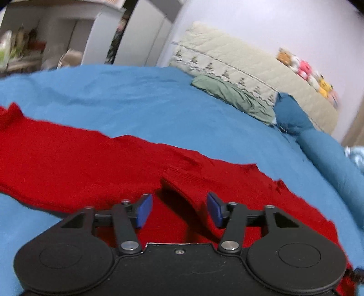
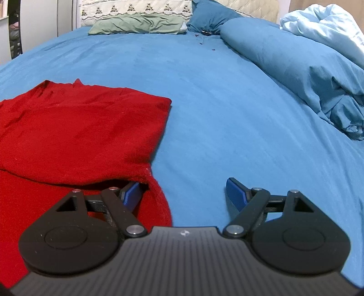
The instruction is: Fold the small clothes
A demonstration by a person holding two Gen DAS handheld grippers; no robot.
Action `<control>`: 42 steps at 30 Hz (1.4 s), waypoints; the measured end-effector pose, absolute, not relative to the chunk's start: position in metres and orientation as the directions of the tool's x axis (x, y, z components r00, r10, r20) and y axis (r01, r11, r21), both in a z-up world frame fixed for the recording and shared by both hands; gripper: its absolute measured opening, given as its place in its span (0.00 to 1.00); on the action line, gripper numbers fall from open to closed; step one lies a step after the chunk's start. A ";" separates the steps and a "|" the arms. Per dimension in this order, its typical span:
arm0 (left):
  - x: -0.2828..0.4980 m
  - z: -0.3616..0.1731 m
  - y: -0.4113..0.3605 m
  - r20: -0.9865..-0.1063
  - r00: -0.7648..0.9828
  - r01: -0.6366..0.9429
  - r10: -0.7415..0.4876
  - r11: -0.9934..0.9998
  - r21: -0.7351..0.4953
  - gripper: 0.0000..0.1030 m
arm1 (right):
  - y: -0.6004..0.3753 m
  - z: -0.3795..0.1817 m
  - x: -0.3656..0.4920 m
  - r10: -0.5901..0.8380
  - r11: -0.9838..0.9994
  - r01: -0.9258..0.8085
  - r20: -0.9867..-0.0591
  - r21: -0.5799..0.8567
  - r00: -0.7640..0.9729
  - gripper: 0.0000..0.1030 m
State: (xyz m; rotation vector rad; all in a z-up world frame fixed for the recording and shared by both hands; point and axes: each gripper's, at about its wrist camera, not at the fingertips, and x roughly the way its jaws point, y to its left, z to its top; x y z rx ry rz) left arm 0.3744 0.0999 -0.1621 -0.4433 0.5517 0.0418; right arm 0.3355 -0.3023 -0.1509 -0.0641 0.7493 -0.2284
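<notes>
A red knitted garment (image 1: 95, 157) lies spread on the blue bed sheet (image 1: 141, 95). In the left wrist view my left gripper (image 1: 179, 210) is open just above the garment, with a raised fold edge between its blue pads. In the right wrist view the garment (image 2: 82, 127) lies at the left, one layer folded over another. My right gripper (image 2: 184, 193) is open at the garment's right edge; its left fingertip (image 2: 132, 193) sits under the lifted upper layer, the right one over bare sheet (image 2: 227, 102).
A green pillow (image 2: 138, 26) and a cream quilted headboard pillow (image 2: 134, 8) lie at the head of the bed. A bunched blue duvet (image 2: 307, 68) and a pale blue blanket (image 2: 325, 25) lie along the right side. Shelves and white cupboards (image 1: 56, 36) stand beyond the bed.
</notes>
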 end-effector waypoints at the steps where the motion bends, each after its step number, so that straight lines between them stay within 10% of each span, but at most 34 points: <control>1: 0.380 -0.162 0.104 -0.525 0.846 -0.161 -0.090 0.896 -0.413 0.56 | -0.301 -0.151 0.335 -0.210 0.978 0.159 -0.660 -0.137 0.721 0.92; 4: 0.396 -0.162 0.108 -0.557 0.821 -0.159 -0.122 0.889 -0.429 0.48 | -0.291 -0.153 0.342 -0.216 0.976 0.135 -0.657 -0.172 0.722 0.90; 5: 0.399 -0.161 0.107 -0.567 0.815 -0.161 -0.116 0.895 -0.415 0.15 | -0.289 -0.154 0.345 -0.223 0.974 0.139 -0.655 -0.179 0.722 0.90; 6: 0.400 -0.161 0.107 -0.582 0.806 -0.163 -0.109 0.904 -0.395 0.04 | -0.289 -0.154 0.346 -0.233 0.972 0.152 -0.648 -0.179 0.725 0.87; 13: 0.366 -0.158 0.107 -0.560 0.827 -0.151 -0.048 0.941 -0.302 0.04 | -0.301 -0.157 0.332 -0.250 0.968 0.180 -0.654 -0.174 0.714 0.77; 18: 0.352 -0.155 0.109 -0.554 0.832 -0.135 -0.031 0.957 -0.255 0.15 | -0.300 -0.143 0.328 -0.224 0.974 0.174 -0.697 -0.143 0.681 0.79; 20: 0.340 -0.141 0.109 -0.502 0.865 -0.131 -0.006 0.963 -0.237 0.47 | -0.291 -0.130 0.316 -0.179 0.984 0.132 -0.666 -0.121 0.724 0.82; 22: 0.327 -0.127 0.102 -0.429 0.904 -0.091 0.002 0.978 -0.188 0.57 | -0.278 -0.120 0.308 -0.111 0.993 0.068 -0.624 -0.092 0.774 0.90; 31: 0.365 -0.164 0.070 -0.635 0.762 0.070 -0.125 0.991 -0.111 0.57 | -0.248 -0.162 0.353 0.001 1.000 0.007 -0.674 0.009 0.738 0.92; 42: 0.363 -0.160 0.069 -0.629 0.768 0.050 -0.120 0.991 -0.128 0.58 | -0.242 -0.148 0.424 0.087 0.995 -0.038 -0.588 0.095 0.804 0.93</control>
